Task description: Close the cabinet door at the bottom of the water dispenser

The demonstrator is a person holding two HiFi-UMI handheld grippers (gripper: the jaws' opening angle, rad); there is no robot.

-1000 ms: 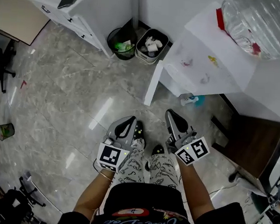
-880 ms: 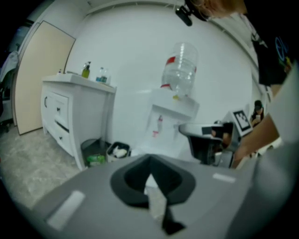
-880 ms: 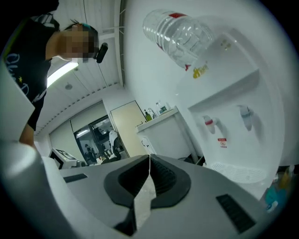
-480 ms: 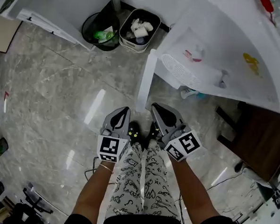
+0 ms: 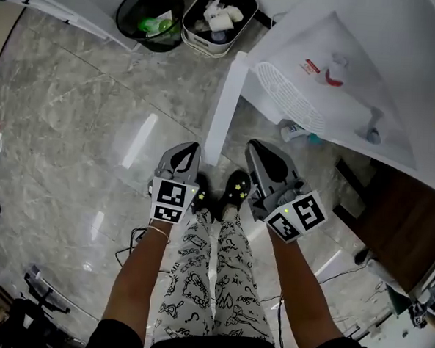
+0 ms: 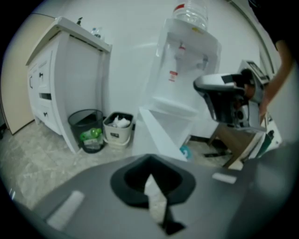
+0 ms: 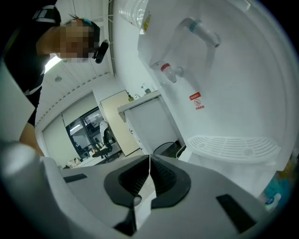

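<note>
The white water dispenser [image 5: 333, 81] stands at the upper right of the head view, seen from above. Its bottom cabinet door [image 5: 223, 107] hangs open and juts toward me as a narrow white panel. My left gripper [image 5: 188, 149] is shut and empty, just short of the door's free edge and to its left. My right gripper [image 5: 257, 147] is also shut and empty, to the door's right, below the drip tray [image 5: 285, 93]. In the left gripper view the open door [image 6: 156, 133] shows ahead of the left gripper [image 6: 150, 176]. The right gripper [image 7: 149, 161] faces the drip tray [image 7: 233, 144] and taps [image 7: 170, 72].
A black waste bin [image 5: 148, 11] and a pale bin [image 5: 216, 15] stand left of the dispenser, beside a white cabinet [image 6: 70, 79]. A small blue-capped bottle [image 5: 297, 132] lies under the dispenser. A dark wooden table [image 5: 406, 218] is at the right. My shoes [image 5: 235, 187] stand below.
The view has drawn closer to the dispenser and looks down more steeply. Both grippers stay shut and sit nearer the open door's edge.
</note>
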